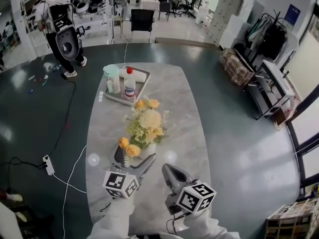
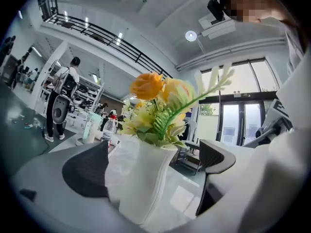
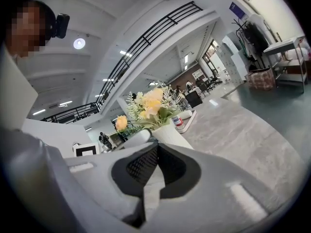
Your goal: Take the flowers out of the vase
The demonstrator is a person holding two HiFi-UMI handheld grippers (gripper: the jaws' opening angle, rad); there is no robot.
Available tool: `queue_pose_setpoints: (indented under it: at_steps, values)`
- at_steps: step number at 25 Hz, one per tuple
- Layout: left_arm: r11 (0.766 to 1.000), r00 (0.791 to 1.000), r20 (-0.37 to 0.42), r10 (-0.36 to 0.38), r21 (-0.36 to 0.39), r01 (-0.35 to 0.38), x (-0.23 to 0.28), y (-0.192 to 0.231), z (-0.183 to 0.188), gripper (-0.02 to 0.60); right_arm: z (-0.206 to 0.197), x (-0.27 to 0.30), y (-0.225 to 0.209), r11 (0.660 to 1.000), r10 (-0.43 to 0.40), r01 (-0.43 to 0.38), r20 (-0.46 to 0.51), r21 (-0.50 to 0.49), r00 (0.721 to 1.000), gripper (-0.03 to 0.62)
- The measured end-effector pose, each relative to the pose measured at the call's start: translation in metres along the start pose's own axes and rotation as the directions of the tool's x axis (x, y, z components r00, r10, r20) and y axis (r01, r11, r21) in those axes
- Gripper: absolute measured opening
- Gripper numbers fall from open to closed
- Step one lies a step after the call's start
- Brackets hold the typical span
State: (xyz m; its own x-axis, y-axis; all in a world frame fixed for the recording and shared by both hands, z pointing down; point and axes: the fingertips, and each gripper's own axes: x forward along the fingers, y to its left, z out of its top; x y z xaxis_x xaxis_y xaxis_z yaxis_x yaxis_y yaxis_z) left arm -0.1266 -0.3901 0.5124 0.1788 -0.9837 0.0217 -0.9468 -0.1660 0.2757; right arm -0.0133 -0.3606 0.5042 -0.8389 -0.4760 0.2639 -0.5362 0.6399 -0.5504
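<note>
The left gripper [image 2: 153, 171] is released, jaws wide apart, with the white vase [image 2: 141, 178] upright between them and the yellow flowers [image 2: 155, 106] still in it, rising above the jaws. The right gripper [image 3: 154, 171] is clenched on nothing; the vase stands just ahead, to its left.

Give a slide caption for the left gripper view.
Open left hand-held gripper flanks the white vase of yellow flowers.

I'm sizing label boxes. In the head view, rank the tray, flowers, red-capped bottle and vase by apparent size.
1-2. flowers and tray: they look about alike. The flowers rise nearer the camera, so I leave them unranked.
3. red-capped bottle.
4. vase: only a sliver shows beneath the blooms.
</note>
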Motion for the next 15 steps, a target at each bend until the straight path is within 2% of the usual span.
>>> queue_pose_setpoints:
  at_steps: [5,15]
  values:
    - [0.999,1.000,0.016,-0.015,0.035,0.015,0.019,0.008,0.004,0.561,-0.005,0.001,-0.012,0.999,-0.041,0.041,-0.006,0.013,0.999,-0.002]
    - [0.987,0.993,0.046,-0.107,0.126,0.100,0.043,0.008,0.025,0.560,-0.011,0.011,-0.018,0.997,-0.068,0.068,-0.017,0.026,0.998,-0.002]
